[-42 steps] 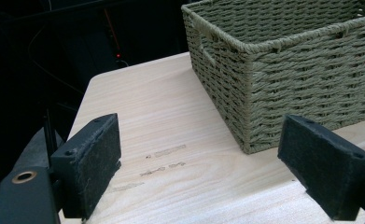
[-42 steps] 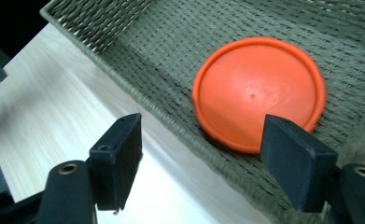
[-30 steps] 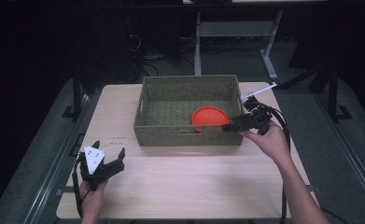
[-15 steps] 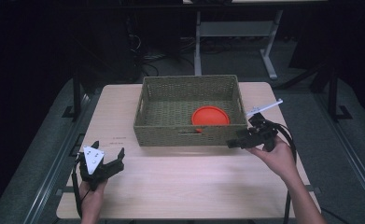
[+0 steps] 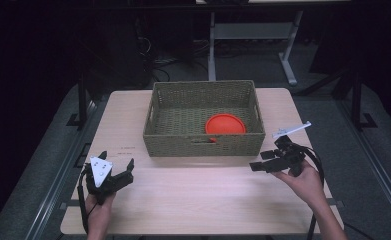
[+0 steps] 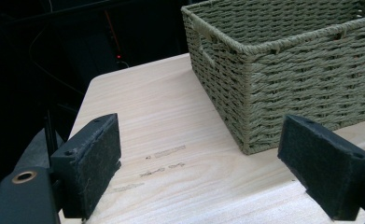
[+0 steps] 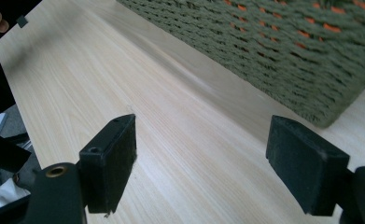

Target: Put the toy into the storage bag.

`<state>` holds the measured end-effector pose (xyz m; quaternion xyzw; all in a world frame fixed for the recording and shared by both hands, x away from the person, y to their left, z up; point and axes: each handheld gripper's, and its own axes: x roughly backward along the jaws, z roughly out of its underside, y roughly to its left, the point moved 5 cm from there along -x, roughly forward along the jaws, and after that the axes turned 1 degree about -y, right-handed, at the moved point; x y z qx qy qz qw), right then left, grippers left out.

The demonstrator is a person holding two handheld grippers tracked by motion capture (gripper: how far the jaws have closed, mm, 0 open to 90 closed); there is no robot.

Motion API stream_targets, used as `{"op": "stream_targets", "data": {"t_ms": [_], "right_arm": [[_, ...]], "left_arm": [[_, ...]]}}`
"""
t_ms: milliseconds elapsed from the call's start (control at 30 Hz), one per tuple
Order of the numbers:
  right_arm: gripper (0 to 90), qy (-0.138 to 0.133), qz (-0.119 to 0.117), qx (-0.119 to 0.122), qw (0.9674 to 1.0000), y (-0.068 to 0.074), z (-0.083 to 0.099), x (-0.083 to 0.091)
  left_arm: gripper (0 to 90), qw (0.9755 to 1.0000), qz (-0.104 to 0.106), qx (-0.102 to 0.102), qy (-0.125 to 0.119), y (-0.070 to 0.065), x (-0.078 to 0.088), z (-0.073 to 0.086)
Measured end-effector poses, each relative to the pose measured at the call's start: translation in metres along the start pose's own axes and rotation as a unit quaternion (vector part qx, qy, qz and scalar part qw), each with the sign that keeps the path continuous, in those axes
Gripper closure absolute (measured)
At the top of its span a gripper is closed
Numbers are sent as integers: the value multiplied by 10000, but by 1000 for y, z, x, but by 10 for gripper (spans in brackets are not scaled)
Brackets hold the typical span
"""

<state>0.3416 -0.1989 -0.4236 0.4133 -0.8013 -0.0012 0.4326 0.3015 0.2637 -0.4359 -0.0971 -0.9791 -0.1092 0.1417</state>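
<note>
Dark floor framed the tabletop [image 5: 193, 200] where, orange plate [image 5: 225, 123] lying in the basket [image 5: 203, 145], both released grippers, left [image 5: 114, 172] idle and right [image 5: 263, 161] whose empty jaws had just been opening, seemed finished, likely needing only to retreat.

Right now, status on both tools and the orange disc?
Left tool open, empty. Right tool open, empty, jaws just widened, on table side of basket. Orange disc lies in basket. Nothing in the way.

Pale wooden table [image 5: 193, 200] — dark floor around it, a white stand [image 5: 283, 55] behind
</note>
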Motion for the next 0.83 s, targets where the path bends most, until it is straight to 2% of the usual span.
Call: {"op": "stream_targets", "data": {"t_ms": [233, 500, 667, 767, 833], "right_arm": [[241, 20, -28, -123, 9999, -5, 18, 1], [241, -32, 51, -128, 9999, -5, 42, 4], [241, -16, 106, -114, 9999, -4, 56, 3], [218, -175, 261, -6, 9995, 5, 68, 4], [215, -540, 258, 115, 9981, 11, 80, 4]], "left_arm": [[127, 10000, 3, -4, 3, 0, 0, 0], [127, 10000, -1, 27, -18, -1, -1, 0], [127, 10000, -21, -30, -11, -1, 0, 0], [127, 10000, -19, -41, -17, -1, 0, 0], [127, 10000, -19, -1, -29, -1, -1, 0]]}}
